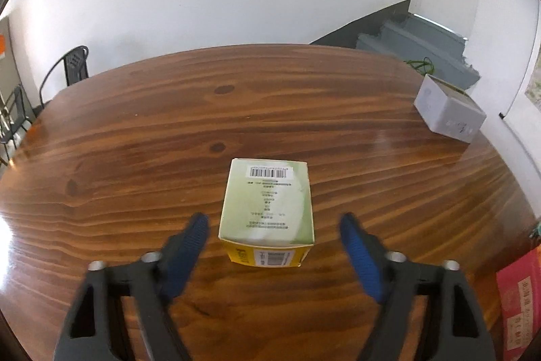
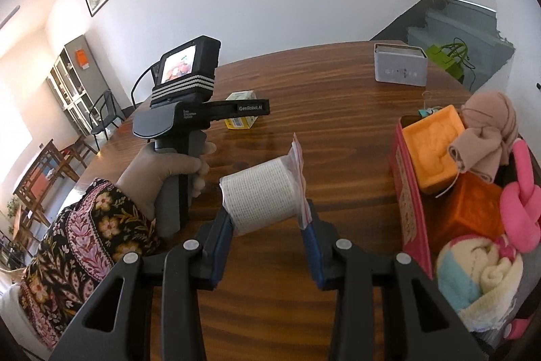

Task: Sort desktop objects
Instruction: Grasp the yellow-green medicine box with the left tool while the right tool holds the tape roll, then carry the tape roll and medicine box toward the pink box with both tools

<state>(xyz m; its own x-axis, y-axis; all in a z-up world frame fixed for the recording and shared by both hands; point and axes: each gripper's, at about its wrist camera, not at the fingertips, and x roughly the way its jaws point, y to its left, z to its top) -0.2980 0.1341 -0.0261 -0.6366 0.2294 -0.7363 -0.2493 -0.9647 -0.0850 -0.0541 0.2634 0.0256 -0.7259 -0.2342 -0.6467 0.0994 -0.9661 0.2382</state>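
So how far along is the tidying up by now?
Done: the red box already holds blocks and soft toys. In hand: the right gripper grips a bagged white roll. Left: the green-yellow carton sits on the table between the left gripper fingers, ungripped.

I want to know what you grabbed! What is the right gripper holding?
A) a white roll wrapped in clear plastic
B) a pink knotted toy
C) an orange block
A: the white roll wrapped in clear plastic sits clamped between the blue pads of the right gripper, above the wooden table.
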